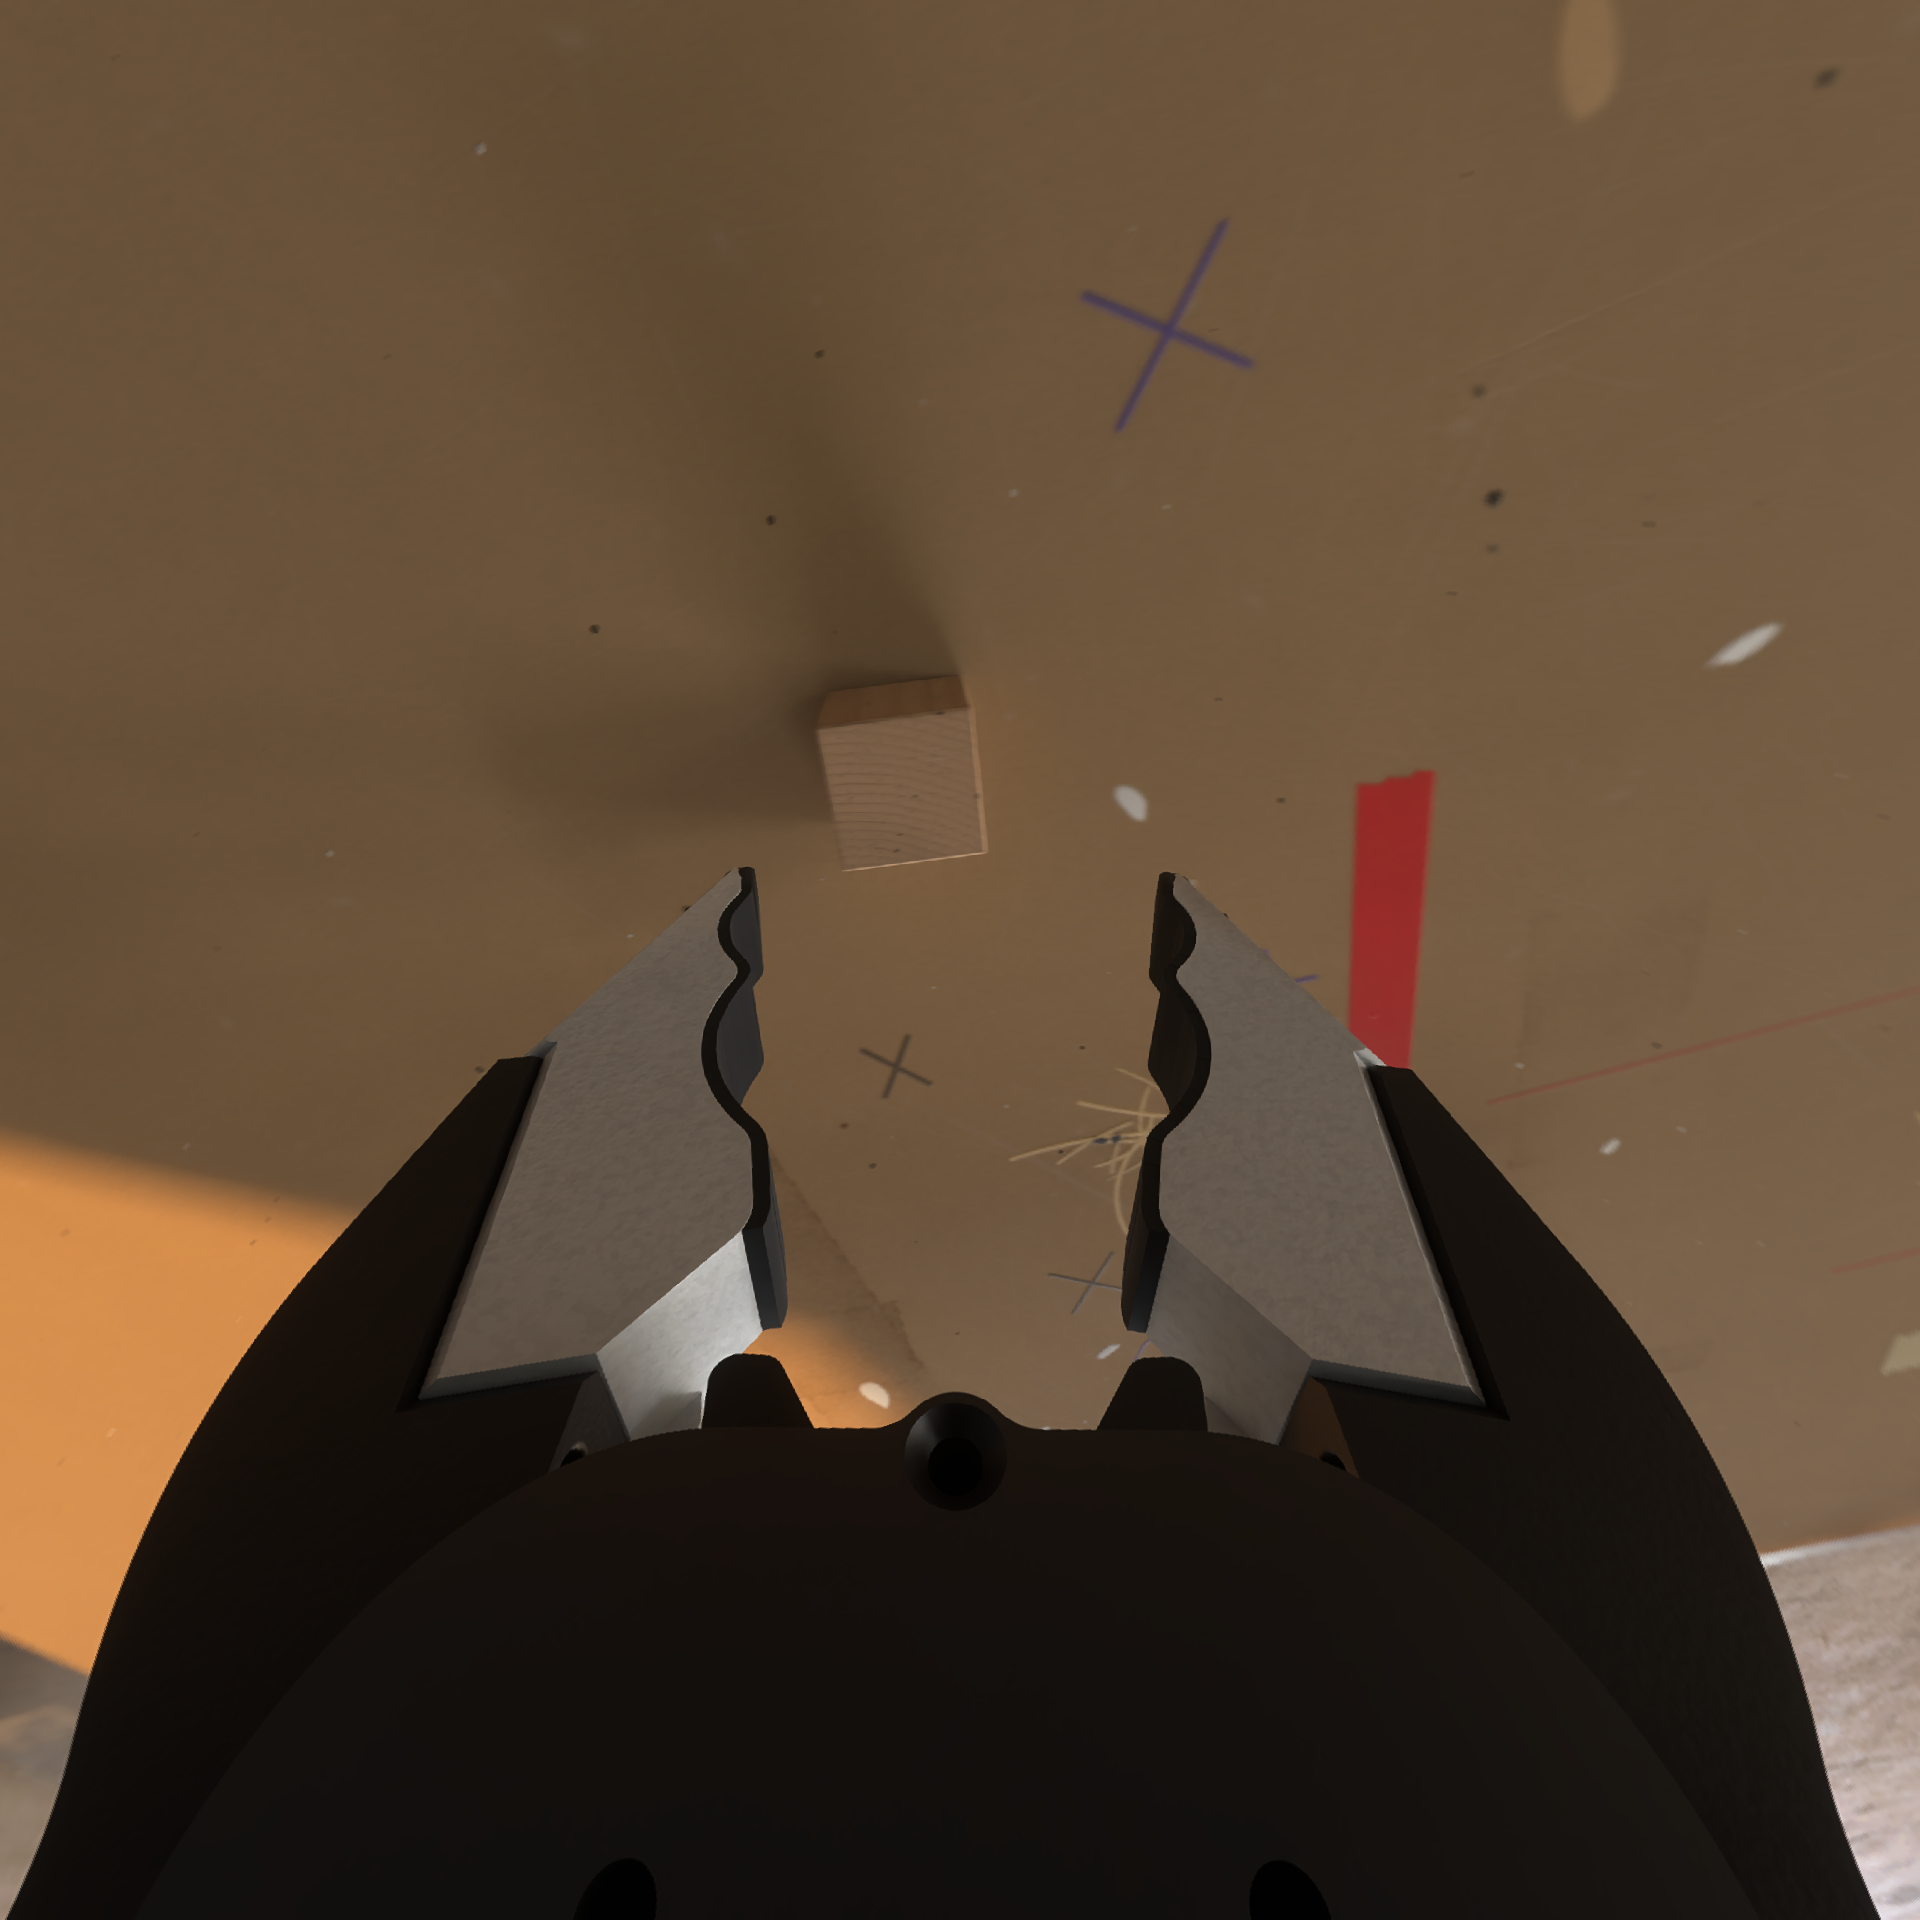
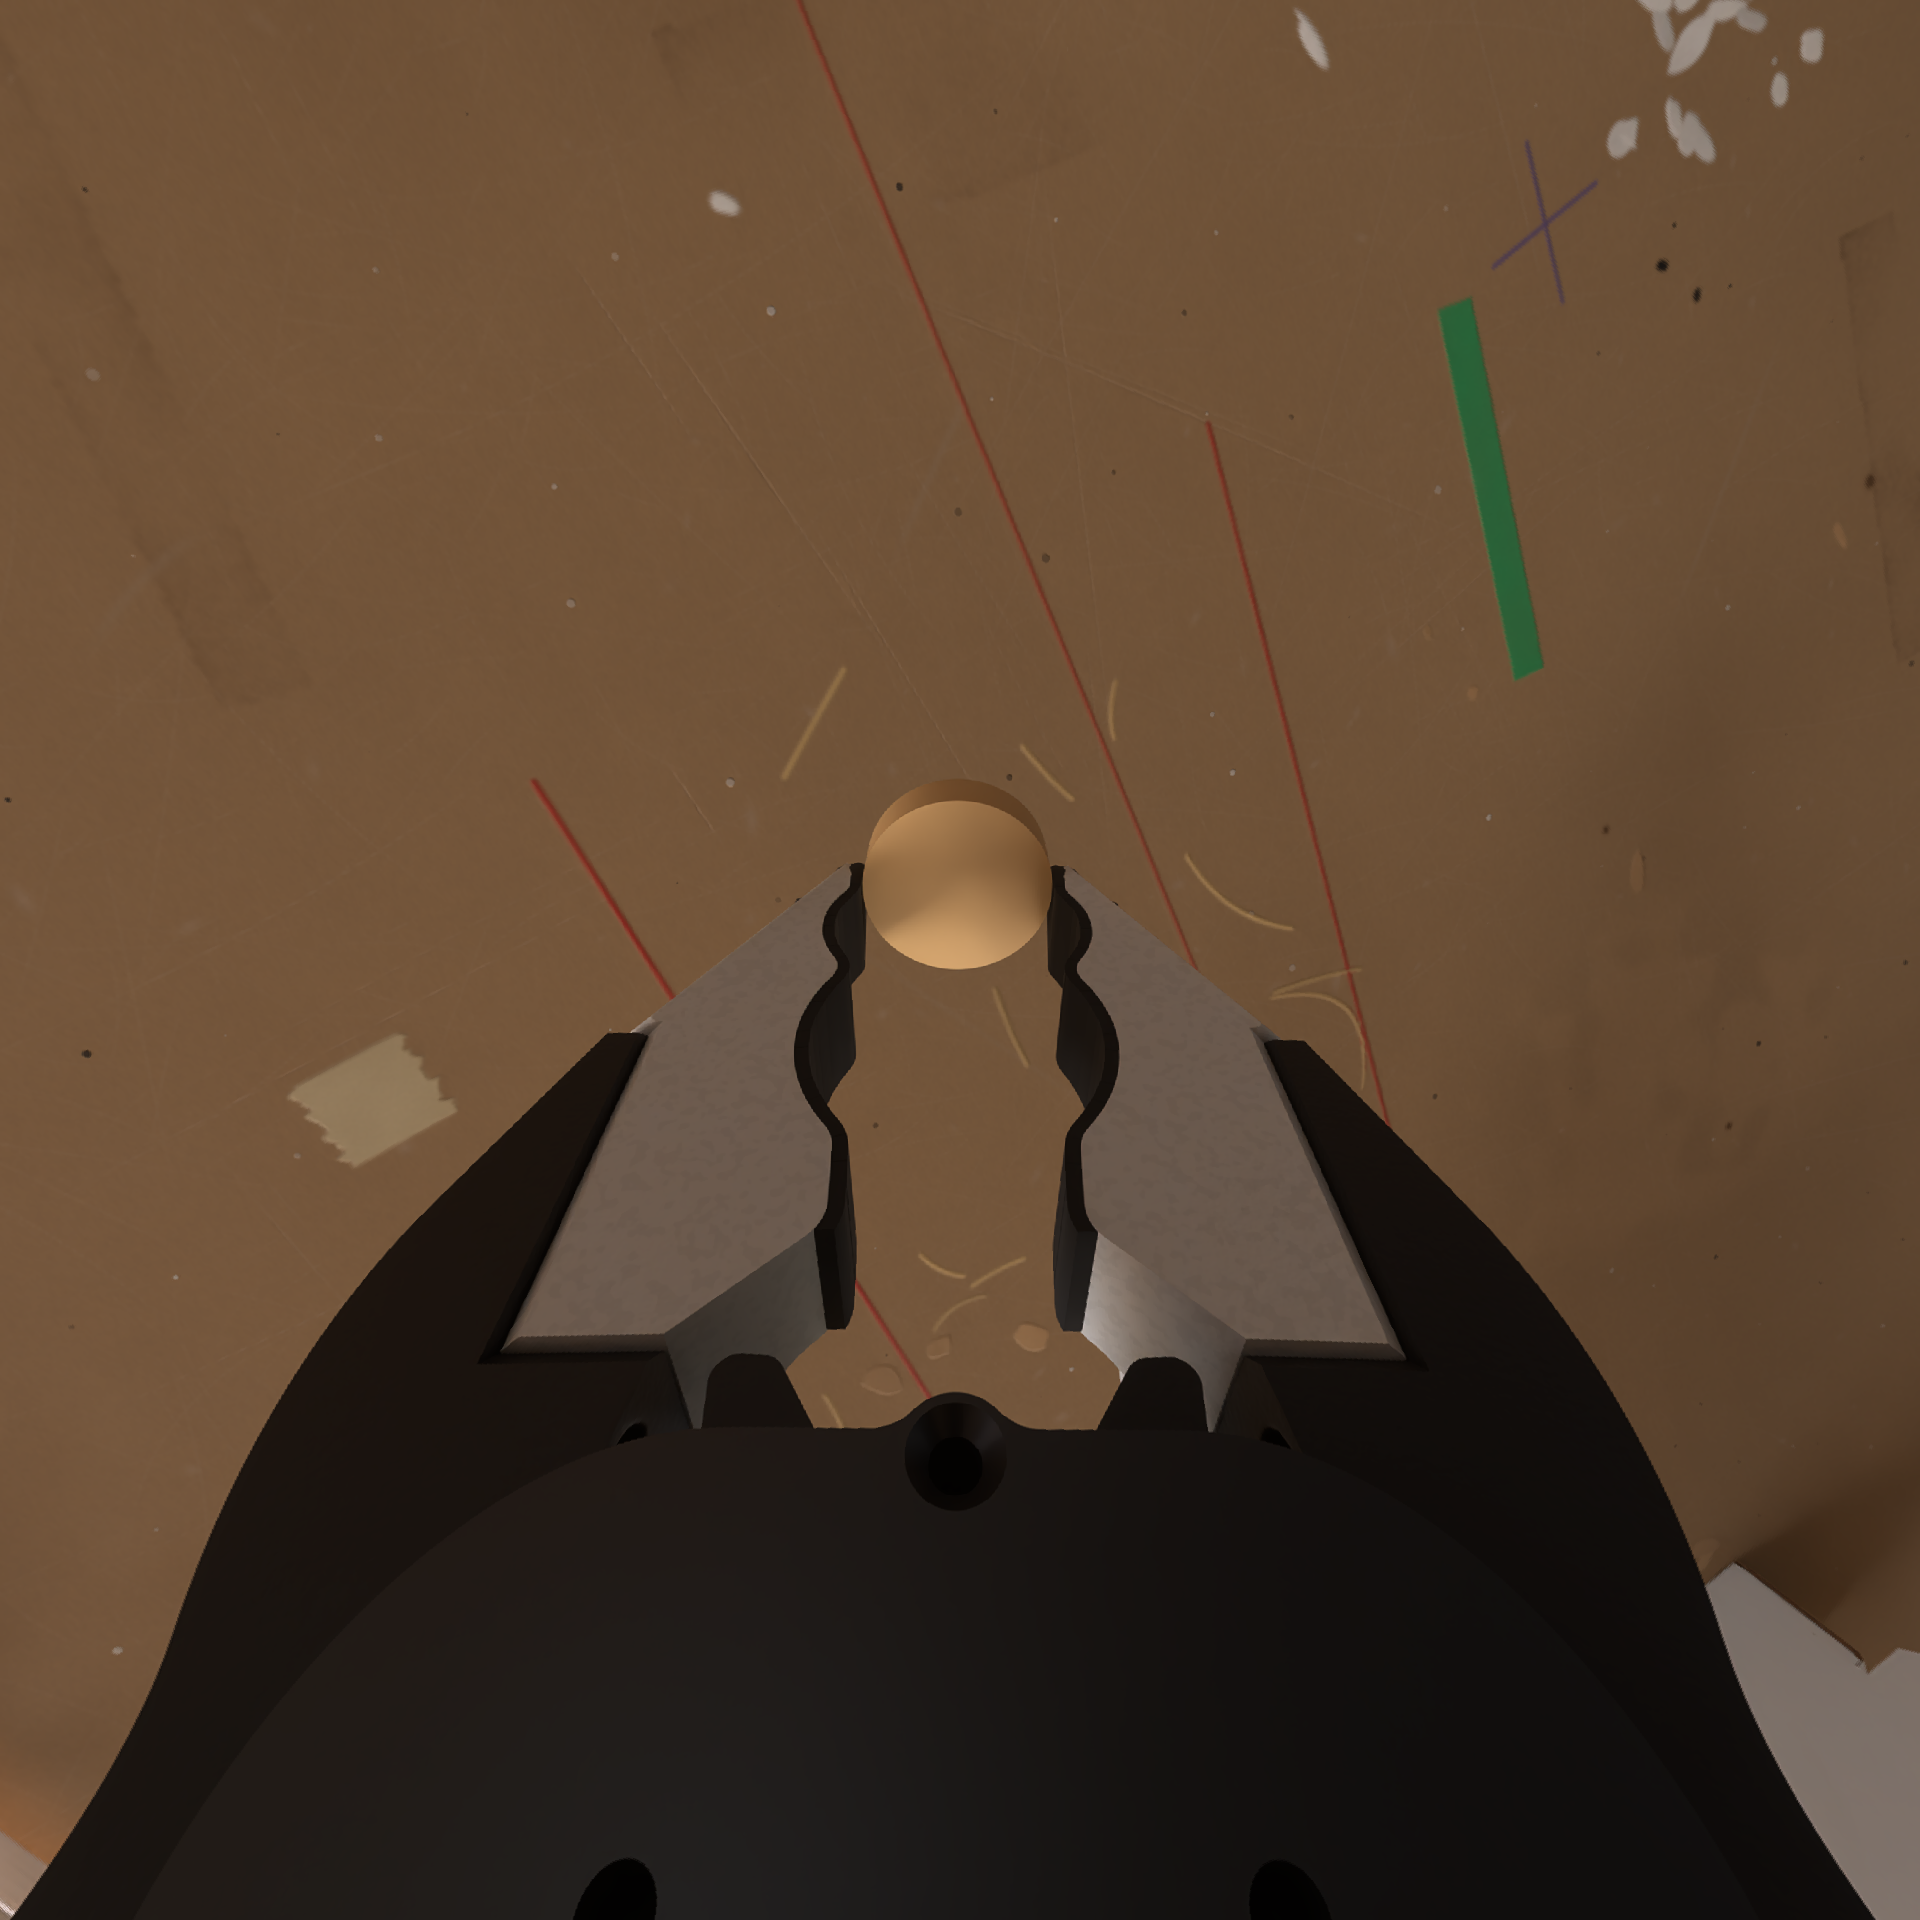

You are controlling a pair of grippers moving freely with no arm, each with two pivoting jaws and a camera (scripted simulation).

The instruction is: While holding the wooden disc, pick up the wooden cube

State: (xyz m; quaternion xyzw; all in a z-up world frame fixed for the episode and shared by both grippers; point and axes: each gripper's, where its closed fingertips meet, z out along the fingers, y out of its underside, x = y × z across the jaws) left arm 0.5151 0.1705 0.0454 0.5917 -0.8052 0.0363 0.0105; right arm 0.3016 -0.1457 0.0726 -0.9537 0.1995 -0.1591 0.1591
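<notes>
Each camera sits just behind its own gripper, looking forward and down along the fingers at the brown table [image 1: 416,416]. The left one faces the wooden cube [image 1: 902,774] from close by. Nothing recognisable appears in both views.

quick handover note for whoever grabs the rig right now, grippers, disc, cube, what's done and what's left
Right gripper: shut on the wooden disc, pinched at the fingertips and off the board.
Left gripper: open, empty, aimed at the wooden cube, which sits on the brown board just beyond its fingertips, slightly left of centre.
Done: disc held.
Left: advance, close on the cube, lift, keeping the disc gripped.
</notes>
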